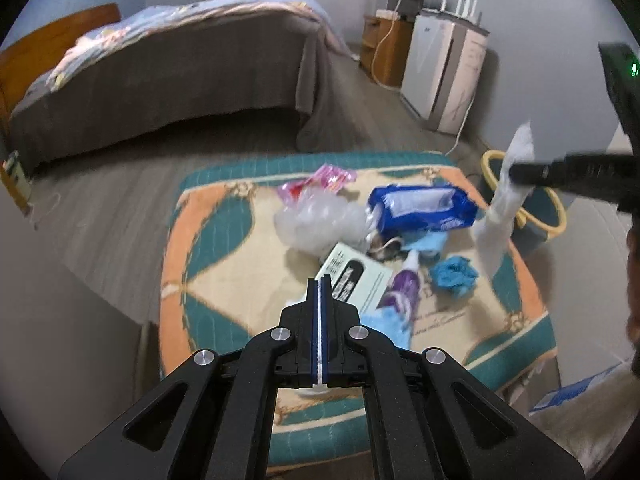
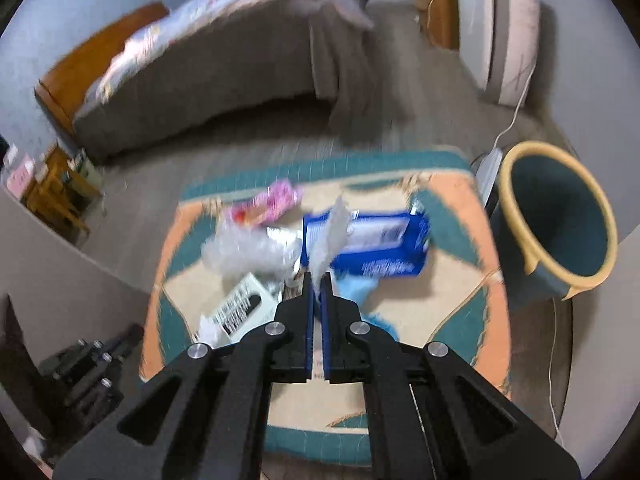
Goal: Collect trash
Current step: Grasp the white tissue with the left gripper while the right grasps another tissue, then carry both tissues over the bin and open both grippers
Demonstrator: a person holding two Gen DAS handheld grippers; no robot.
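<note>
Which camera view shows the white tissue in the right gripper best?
The left wrist view: the white tissue hangs at full length from the right gripper. The right wrist view shows the tissue only edge-on and blurred, sticking up between the closed fingers.

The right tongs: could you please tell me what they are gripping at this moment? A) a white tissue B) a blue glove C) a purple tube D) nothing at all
A: the right tongs are closed on a white tissue that sticks up from between them, and the left camera shows the same tissue hanging from them near the bin.
</note>
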